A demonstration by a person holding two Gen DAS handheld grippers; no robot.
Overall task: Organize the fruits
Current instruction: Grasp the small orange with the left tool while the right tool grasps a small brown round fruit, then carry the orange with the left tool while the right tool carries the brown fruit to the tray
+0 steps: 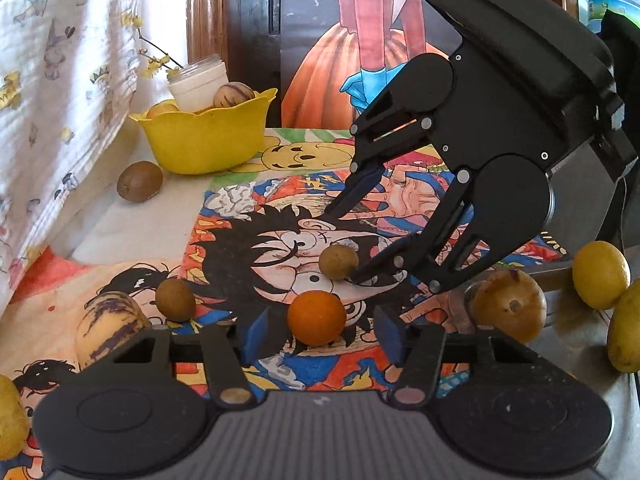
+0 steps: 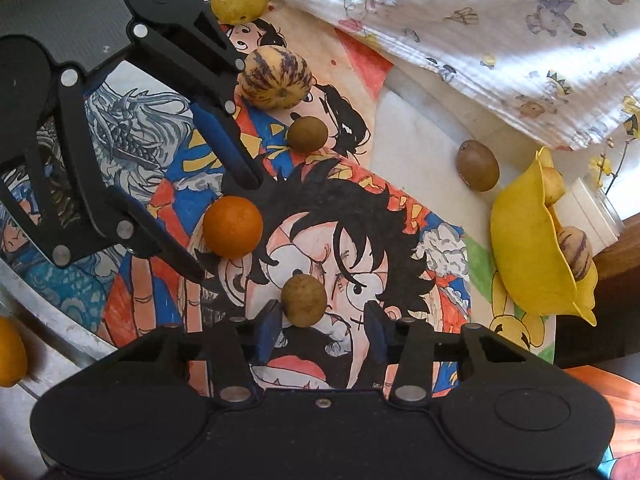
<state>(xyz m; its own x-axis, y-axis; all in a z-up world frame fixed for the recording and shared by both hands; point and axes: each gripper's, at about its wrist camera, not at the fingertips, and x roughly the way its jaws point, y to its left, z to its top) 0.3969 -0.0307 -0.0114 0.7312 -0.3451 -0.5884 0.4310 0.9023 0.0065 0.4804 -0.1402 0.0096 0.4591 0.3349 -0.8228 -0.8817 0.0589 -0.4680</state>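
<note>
Two wrist views cover one cartoon-printed mat [image 1: 224, 216]. Only the left view shows two yellow lemons [image 1: 600, 274] at right, one cut off. Left gripper [image 1: 320, 332] brackets the orange fruit [image 1: 316, 318], right gripper [image 2: 320, 330] the small brown fruit [image 2: 304, 299]; jaws open, pads apart from both. Upper left, the yellow bowl [image 1: 208, 140] holds a white jar [image 1: 200, 84] and striped fruit.

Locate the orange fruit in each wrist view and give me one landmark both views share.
Left wrist view: the orange fruit sits low in the centre, between the left gripper's blue fingertips.
Right wrist view: the orange fruit lies left of centre, between the fingers of the left gripper reaching in from the upper left.
Shared landmark: the yellow bowl at the mat's far edge.
</note>
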